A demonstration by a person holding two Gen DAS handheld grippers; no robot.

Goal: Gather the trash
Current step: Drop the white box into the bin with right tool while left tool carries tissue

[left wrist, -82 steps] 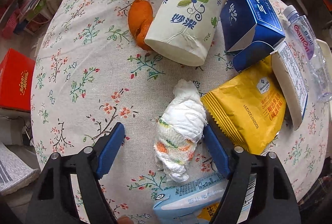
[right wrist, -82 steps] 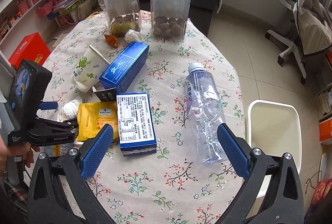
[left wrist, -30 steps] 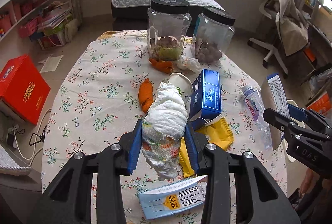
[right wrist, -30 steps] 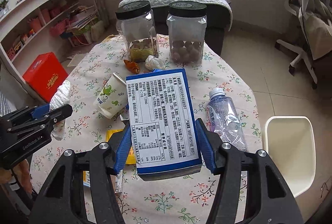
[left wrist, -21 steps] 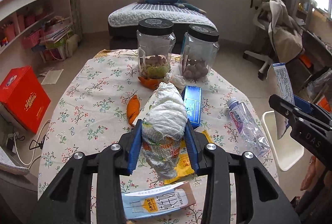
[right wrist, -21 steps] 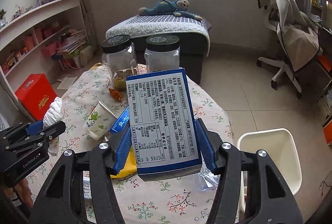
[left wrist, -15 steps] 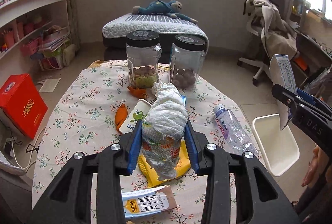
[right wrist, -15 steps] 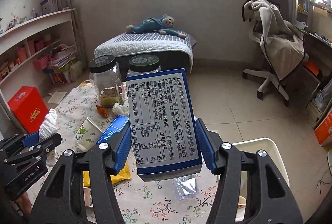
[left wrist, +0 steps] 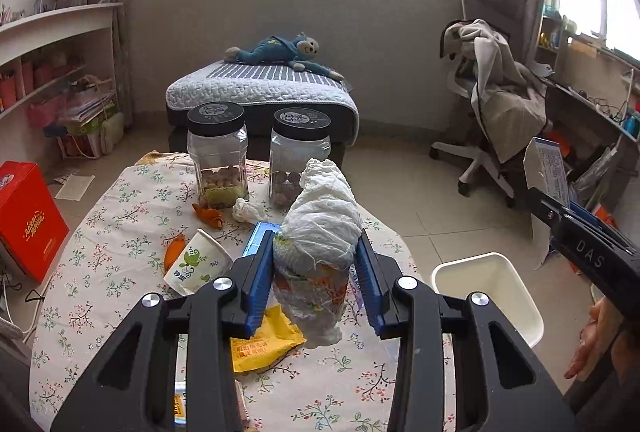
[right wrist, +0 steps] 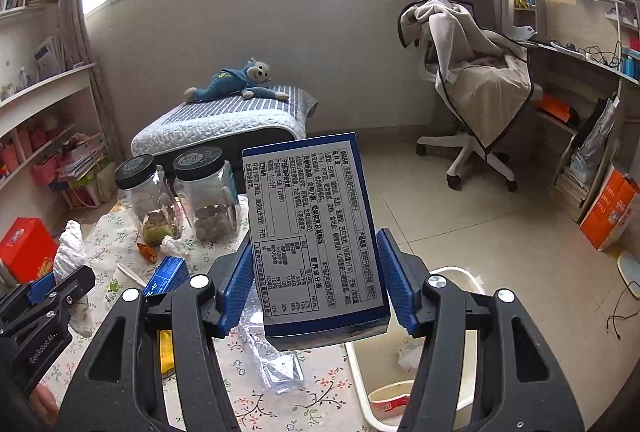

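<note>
- Left gripper (left wrist: 312, 282): blue ribbed pads pressed against a crumpled white wad of tissue (left wrist: 318, 232), soft and wrinkled, with a printed patch low down; it is held above the table.
- Right gripper (right wrist: 316, 280): pads closed on the long edges of a flat rectangular blue carton (right wrist: 314, 228), its matte grey label panel facing the camera.
- Table (left wrist: 100, 232): oval, floral cloth; on it lie a glossy yellow pouch (left wrist: 260, 342), a tipped paper cup (left wrist: 194, 266) and a crinkled clear bottle (right wrist: 272, 356).
- White bin (left wrist: 488, 292): smooth plastic, rectangular, just beside the table.
- Two clear jars (left wrist: 218, 156), black-lidded, at the far edge.
</note>
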